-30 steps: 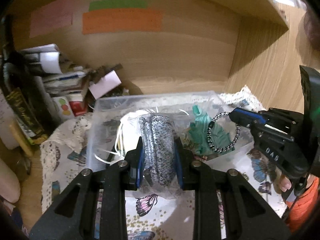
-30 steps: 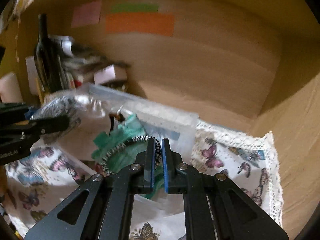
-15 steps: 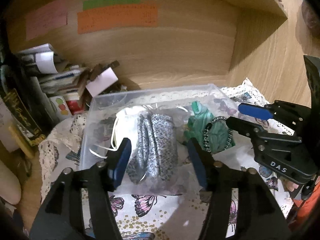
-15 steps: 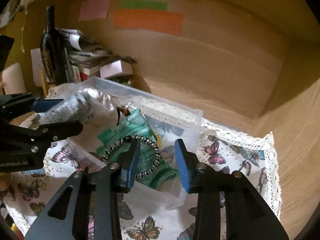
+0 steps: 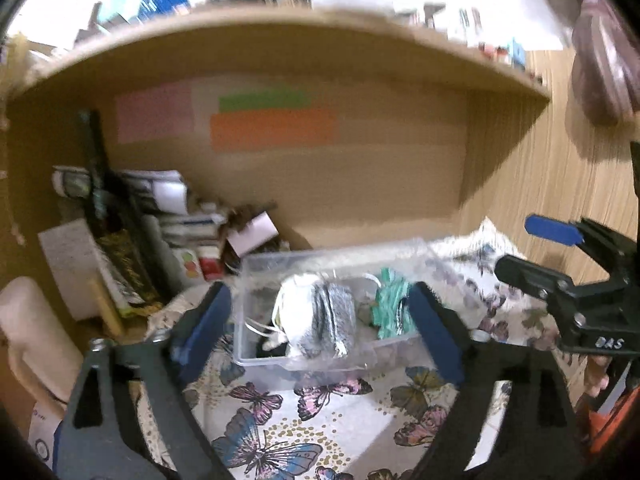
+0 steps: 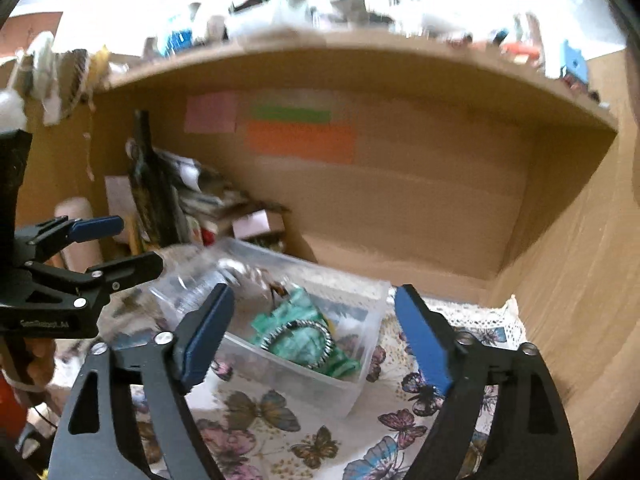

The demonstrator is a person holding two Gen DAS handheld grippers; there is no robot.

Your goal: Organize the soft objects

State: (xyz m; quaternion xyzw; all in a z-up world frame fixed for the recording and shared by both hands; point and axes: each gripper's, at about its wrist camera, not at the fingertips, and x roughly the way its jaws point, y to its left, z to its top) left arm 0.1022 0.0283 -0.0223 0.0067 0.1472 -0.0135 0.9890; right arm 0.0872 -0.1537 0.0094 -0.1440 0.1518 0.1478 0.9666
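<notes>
Wooden shelf nook point(image 5: 360, 184), blurred clear bin point(image 5: 360, 354) with grey bundle point(image 5: 334, 320), both tongs point(image 5: 320, 328) point(image 6: 308, 332) spread wide, empty.

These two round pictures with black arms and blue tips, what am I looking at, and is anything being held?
Each picture comes from a fisheye camera riding on hand-held tongs, looking out along their two fingers. A person carries one pair in each hand; there is no robot. One view shows the left tongs, the other the right tongs. Both stand open and hold nothing. Ahead, inside a wooden shelf nook, a clear plastic bin sits on a butterfly-print cloth. In the bin lie a bagged grey knit bundle and a green fabric piece ringed by a black-and-white bracelet.
</notes>
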